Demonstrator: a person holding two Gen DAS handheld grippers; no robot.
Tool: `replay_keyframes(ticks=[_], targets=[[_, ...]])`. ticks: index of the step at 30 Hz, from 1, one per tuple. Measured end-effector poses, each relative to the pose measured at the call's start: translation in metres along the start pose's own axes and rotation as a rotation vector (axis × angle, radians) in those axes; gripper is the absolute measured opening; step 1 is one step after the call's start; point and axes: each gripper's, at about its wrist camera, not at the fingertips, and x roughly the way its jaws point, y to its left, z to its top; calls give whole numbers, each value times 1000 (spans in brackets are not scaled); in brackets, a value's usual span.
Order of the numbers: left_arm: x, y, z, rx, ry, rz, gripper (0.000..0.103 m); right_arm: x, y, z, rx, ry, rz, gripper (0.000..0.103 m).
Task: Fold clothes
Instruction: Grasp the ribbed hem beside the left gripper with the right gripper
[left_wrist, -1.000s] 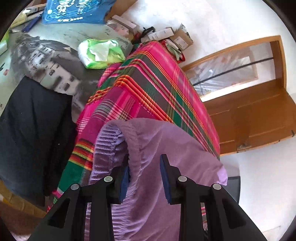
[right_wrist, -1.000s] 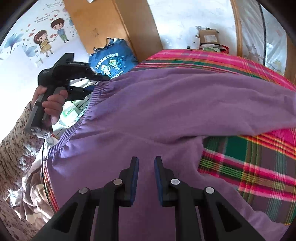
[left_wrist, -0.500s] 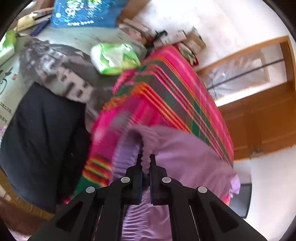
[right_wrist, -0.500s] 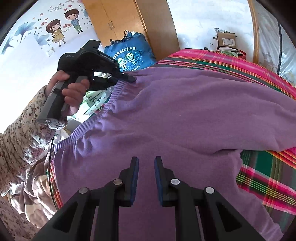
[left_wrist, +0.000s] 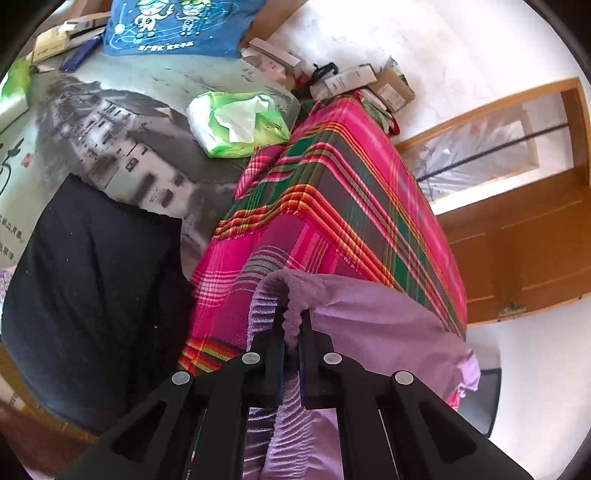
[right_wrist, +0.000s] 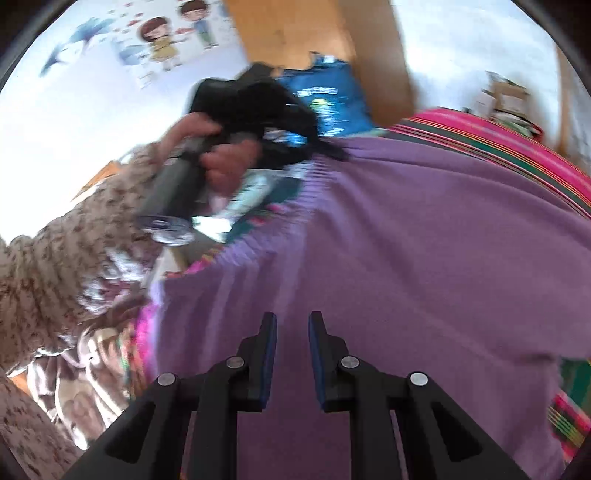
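— Left of the left claw (left_wrist: 291, 325), what?

— Far left, a black garment (left_wrist: 92, 295), spread flat over a grey printed cover (left_wrist: 110, 110). Further ahead and left, a green tissue pack (left_wrist: 236, 123), and beyond that a blue bag (left_wrist: 177, 26) with cartoon figures.

— And the left claw itself?

— Pressed together on the purple sweater (left_wrist: 369, 317), pinching a raised fold of its edge between both fingers. Ribbed hem just left of the fingers and hanging below them. Rest of the sweater draped to the right of the claw, on top of a pink and green plaid cloth (left_wrist: 351, 206). Straight ahead, only more plaid, then some boxes (left_wrist: 369, 81) at the wall. Far right, a wooden door (left_wrist: 517, 236).

— From the right wrist view, same order please.

— Blurred, so few details. Far left, a patterned sleeve (right_wrist: 55, 266) and a hand (right_wrist: 221, 155) gripping the handle of the left claw (right_wrist: 332, 149), well ahead and to the left of the right claw (right_wrist: 291, 328). Tip of that left claw touching the far hem of the purple sweater (right_wrist: 424, 251).

— The right claw?

— Spread, a clear gap between the blue pads, nothing inside. Purple fabric directly behind and all around; whether touching it or just above, cannot tell. To the right and ahead, the plaid cloth (right_wrist: 517, 136) showing past the sweater; also a small piece at the lower right.
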Motion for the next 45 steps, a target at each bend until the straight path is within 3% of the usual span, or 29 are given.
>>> replay_keyframes(ticks=[1, 3, 6, 14, 17, 21, 25, 28, 29, 36, 41, 45], targets=[[0, -1, 0, 5, 7, 2, 5, 4, 6, 4, -15, -12, 18, 23], [0, -2, 1, 17, 19, 6, 5, 12, 18, 11, -32, -26, 20, 39], [0, -7, 0, 50, 31, 25, 5, 28, 29, 22, -32, -19, 24, 47], [-1, -11, 1, 59, 78, 23, 5, 65, 40, 51, 83, 5, -143, 48], [-7, -17, -1, 68, 73, 16, 5, 68, 53, 59, 67, -16, -208, 48], [-16, -24, -1, 74, 64, 4, 5, 82, 48, 59, 130, 55, -287, 48], [-24, -28, -1, 63, 55, -12, 5, 77, 44, 50, 179, 60, -277, 43], [-26, -28, -1, 54, 51, -15, 5, 68, 42, 46, 185, 48, -284, 22], [-27, -28, -1, 54, 50, -13, 5, 65, 42, 44, 186, 44, -289, 6], [-27, -26, -2, 47, 55, -10, 5, 49, 43, 44, 193, 9, -238, 5], [-28, -25, 2, 43, 62, -14, 5, 40, 58, 57, 130, -31, -227, 4], [-27, -20, 6, 50, 68, 15, 5, 51, 69, 61, 85, -14, -218, 4]])
